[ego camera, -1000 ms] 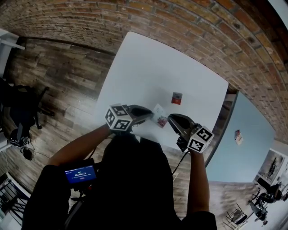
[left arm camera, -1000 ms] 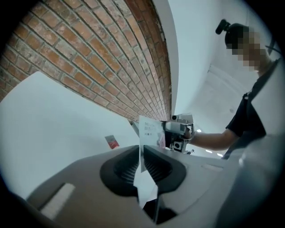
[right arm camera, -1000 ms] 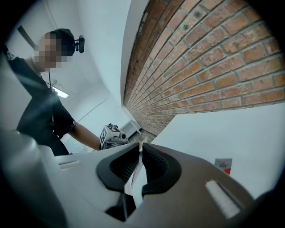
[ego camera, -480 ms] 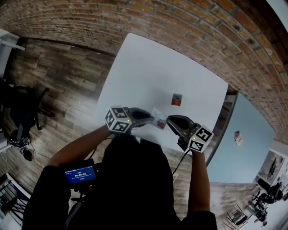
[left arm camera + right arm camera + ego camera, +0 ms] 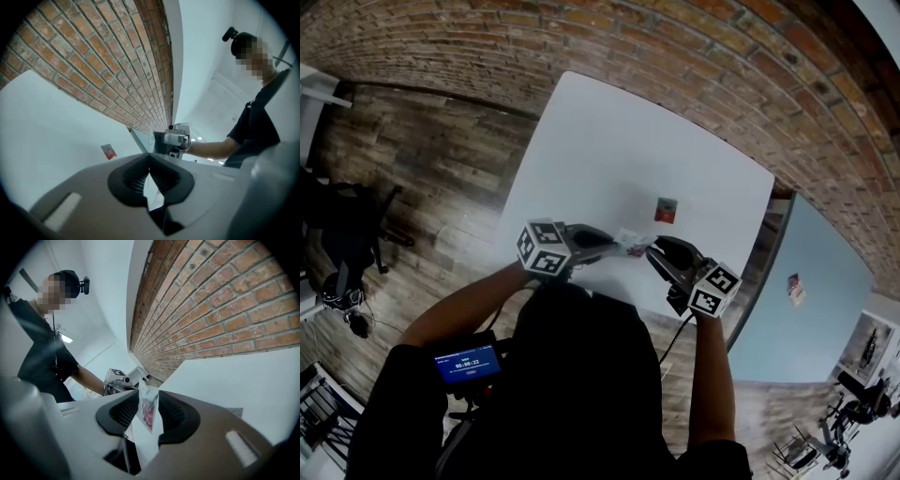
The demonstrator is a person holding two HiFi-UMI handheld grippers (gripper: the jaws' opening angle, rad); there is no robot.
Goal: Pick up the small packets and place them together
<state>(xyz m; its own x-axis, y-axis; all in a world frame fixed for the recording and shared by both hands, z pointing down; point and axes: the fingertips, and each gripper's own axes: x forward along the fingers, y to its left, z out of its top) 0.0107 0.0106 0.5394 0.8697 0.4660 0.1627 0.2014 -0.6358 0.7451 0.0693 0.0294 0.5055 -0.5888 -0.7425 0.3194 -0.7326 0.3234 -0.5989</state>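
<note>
**Packet pinched by the left tool, loose in the right**

A small packet (image 5: 148,411), white with a pink print, is held above the near edge of the white bench (image 5: 609,141), between the two tools. The left tool (image 5: 150,172) has just been closing and pinches the packet's thin edge. The right tool (image 5: 149,399) has just been opening. Its jaws are spread, with the packet upright between them and the pads clear of it. A second packet (image 5: 667,210), red, lies flat on the bench, apart from both tools.
</note>
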